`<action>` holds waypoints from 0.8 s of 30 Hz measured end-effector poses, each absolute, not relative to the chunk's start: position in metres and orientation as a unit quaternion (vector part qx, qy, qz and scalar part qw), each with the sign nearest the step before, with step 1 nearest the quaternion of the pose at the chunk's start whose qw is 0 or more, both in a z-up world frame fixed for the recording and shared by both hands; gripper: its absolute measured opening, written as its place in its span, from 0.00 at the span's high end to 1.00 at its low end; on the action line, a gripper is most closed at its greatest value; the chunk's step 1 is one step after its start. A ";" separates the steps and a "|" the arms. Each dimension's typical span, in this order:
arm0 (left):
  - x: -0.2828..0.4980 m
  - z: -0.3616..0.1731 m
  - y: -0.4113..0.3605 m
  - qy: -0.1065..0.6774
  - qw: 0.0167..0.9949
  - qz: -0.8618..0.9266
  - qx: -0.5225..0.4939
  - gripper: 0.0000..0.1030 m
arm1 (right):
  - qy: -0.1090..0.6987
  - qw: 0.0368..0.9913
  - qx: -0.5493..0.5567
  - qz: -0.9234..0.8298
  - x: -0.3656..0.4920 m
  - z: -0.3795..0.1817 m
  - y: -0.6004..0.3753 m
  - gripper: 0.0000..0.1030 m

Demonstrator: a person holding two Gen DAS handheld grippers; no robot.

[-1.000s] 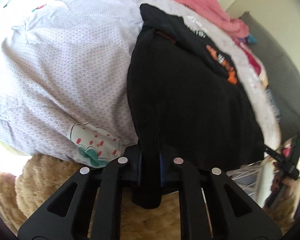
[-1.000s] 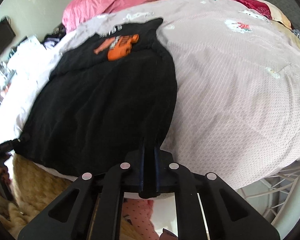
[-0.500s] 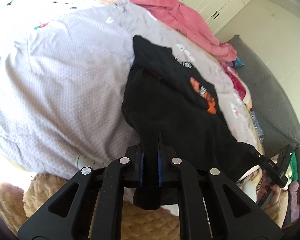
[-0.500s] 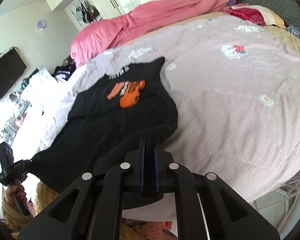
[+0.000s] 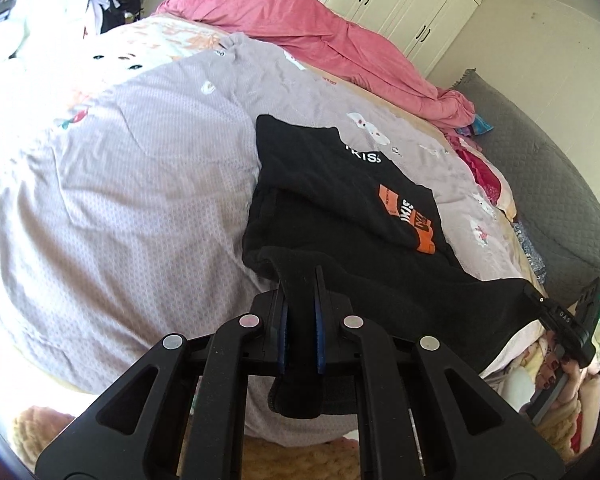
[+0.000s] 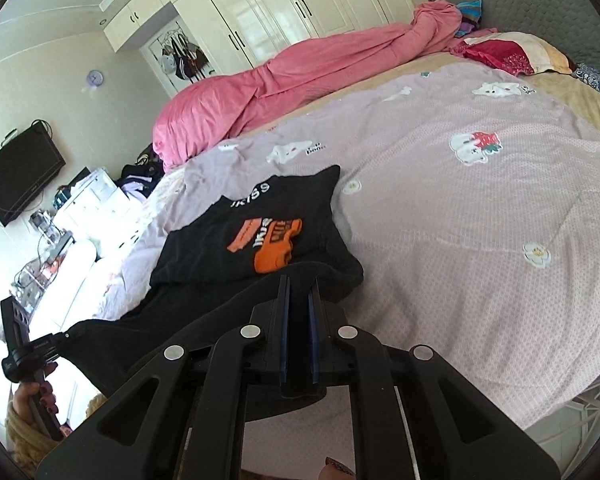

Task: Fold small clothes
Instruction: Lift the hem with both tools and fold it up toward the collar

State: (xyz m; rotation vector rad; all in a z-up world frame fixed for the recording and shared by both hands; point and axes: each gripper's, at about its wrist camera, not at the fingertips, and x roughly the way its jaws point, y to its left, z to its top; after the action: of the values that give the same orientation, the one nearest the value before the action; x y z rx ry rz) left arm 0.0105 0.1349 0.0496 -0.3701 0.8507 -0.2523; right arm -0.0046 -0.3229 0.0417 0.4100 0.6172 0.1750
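left gripper [image 5: 300,300]: clamped on black shirt [image 5: 340,216] hem | right gripper [image 6: 299,304]: clamped on opposite corner

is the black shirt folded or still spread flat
Partly folded: the black shirt has its printed top lying on the bed while both grippers hold its near edge lifted.

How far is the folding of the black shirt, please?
Done: the black shirt lies on the lilac bedspread, its printed end already turned over onto itself. In hand: the left tongs and the right tongs are each shut on a corner of the near hem, lifted off the bed. Left: carry the hem forward and finish folding.
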 end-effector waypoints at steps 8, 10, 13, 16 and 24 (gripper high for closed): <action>0.028 0.059 0.132 0.403 0.893 -0.115 -0.161 0.96 | 0.289 0.934 0.191 0.087 0.011 0.050 -0.323 0.93; 0.032 0.061 0.131 0.402 0.895 -0.113 -0.157 0.96 | 0.286 0.935 0.192 0.087 0.016 0.051 -0.323 0.93; 0.039 0.064 0.129 0.400 0.897 -0.112 -0.152 0.96 | 0.282 0.936 0.191 0.087 0.023 0.053 -0.324 0.93; 0.047 0.066 0.128 0.396 0.899 -0.106 -0.154 0.96 | 0.280 0.937 0.189 0.087 0.031 0.056 -0.324 0.93; 0.070 0.071 0.130 0.389 0.902 -0.101 -0.160 0.96 | 0.273 0.941 0.181 0.082 0.053 0.061 -0.326 0.93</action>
State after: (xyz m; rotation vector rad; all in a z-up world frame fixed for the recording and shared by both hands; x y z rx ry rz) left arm 0.0696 0.1298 0.0707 -0.3299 0.8042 -0.2094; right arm 0.0534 -0.3262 0.0614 0.3696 0.5564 0.1675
